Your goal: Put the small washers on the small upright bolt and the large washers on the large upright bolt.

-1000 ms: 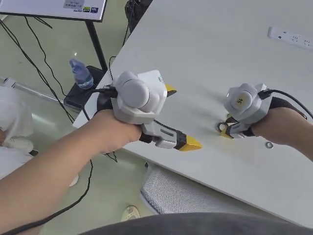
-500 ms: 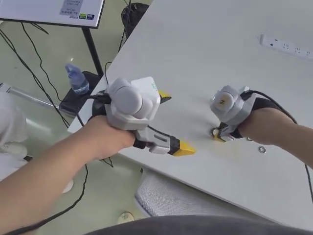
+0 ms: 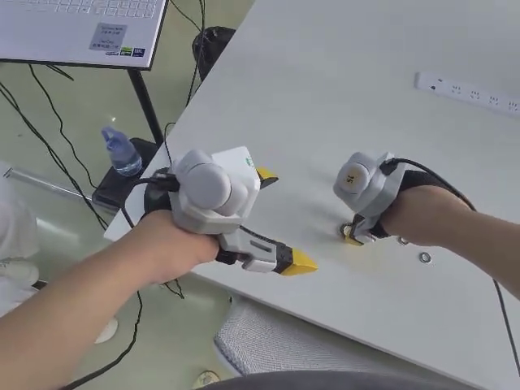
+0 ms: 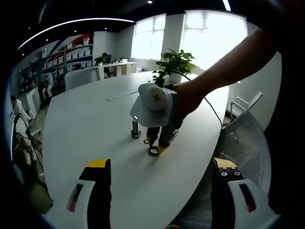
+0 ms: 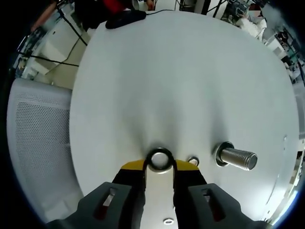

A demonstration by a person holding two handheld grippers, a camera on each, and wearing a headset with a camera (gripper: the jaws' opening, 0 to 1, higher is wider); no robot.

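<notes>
One lg washer point(image 5: 159, 159), flat on counter point(image 5: 190, 71), pinched betw right gripper point(image 5: 159, 165) fingers point(image 5: 132, 166); lg upright bolt point(image 5: 236, 159) just beside on far side, axis vertical. Spread fingers on left gripper point(image 4: 160, 165), farther from bolt.

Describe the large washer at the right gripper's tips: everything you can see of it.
The large washer is a flat, shiny grey metal ring with a wide round hole. It lies flat on the white table at the yellow tips of the right gripper, flanked by its fingers; whether they pinch it cannot be told. The upright bolt stands apart beside it, a small washer between them.
</notes>
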